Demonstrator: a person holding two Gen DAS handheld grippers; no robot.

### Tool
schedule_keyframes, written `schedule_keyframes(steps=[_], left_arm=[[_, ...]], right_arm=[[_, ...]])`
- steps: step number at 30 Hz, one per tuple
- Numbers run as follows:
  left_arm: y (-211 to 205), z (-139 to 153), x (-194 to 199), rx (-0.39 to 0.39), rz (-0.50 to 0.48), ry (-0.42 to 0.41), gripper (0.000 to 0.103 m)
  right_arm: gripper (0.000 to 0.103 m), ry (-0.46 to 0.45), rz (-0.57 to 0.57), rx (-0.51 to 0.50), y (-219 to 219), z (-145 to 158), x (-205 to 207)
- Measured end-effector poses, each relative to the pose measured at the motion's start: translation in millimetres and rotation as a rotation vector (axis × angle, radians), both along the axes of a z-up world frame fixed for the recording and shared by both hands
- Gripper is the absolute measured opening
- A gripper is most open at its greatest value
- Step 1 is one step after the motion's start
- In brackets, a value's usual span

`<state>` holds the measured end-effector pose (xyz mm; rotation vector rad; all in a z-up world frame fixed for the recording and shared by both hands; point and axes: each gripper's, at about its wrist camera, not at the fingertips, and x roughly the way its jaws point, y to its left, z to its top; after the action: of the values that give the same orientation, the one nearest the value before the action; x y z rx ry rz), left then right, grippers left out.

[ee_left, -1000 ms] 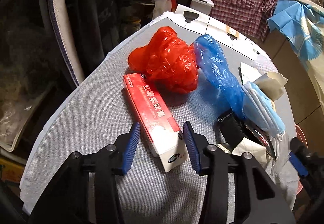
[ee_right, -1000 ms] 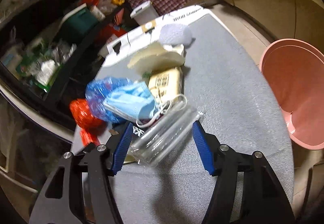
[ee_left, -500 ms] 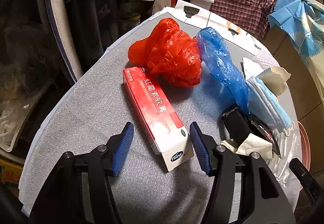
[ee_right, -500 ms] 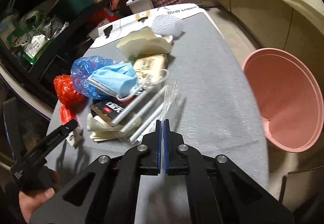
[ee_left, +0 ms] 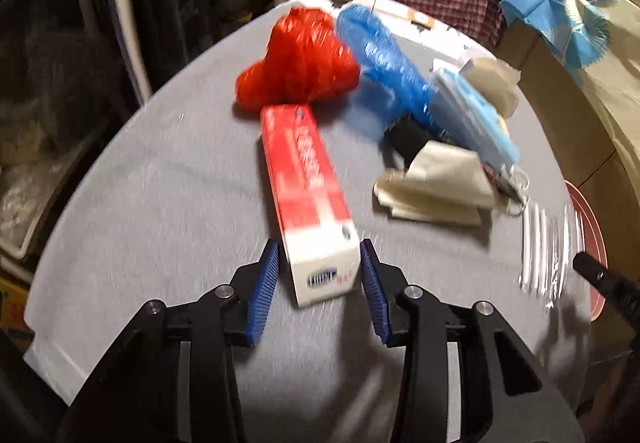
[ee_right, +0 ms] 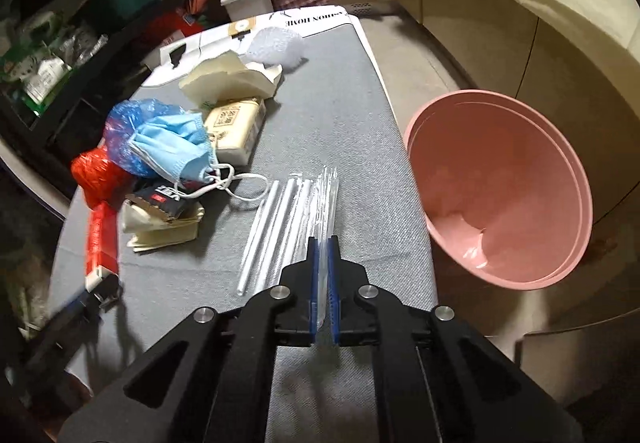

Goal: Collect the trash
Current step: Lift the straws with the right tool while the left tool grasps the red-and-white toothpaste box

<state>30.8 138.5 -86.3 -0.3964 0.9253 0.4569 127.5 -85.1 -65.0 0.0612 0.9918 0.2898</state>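
Beside grey table (ee_right: pixel 360 115), empty pink bin (ee_right: pixel 500 183)

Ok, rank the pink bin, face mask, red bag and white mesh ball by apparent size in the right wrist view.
1. Pink bin
2. Face mask
3. Red bag and white mesh ball: look alike; the ball is farther and the bag partly hidden, so unranked.

White board (ee_right: pixel 256 27) at the table's far end reads "HOME", upside down

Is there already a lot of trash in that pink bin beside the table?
No, the pink bin looks nearly empty: its bare inside wall and bottom show, with none of the table's litter in it.
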Motion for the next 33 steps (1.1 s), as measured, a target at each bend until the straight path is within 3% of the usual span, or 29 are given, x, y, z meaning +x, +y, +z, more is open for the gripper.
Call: schedule_keyframes(steps=[5, 14, 19, 33], left_arm=[[0, 3, 0, 0.038, 0.019, -0.007, 0.048], [-2, 5, 11, 0.121, 0.016, -0.015, 0.049], [-4, 8, 10, 0.117, -0.006, -0.027, 0.034], [-13, 45, -13, 0.131, -0.031, -0.127, 0.034]], right_arm=[[0.018, -0.001, 0.001, -0.013, 5, -6, -1], [0.014, -0.024, 0.004, -0.021, 12, -6, -2], [0.005, -0.047, 0.024, -0.022, 13, -4, -6], [0.003, -0.166, 0.053, -0.039, 7, 33, -30]])
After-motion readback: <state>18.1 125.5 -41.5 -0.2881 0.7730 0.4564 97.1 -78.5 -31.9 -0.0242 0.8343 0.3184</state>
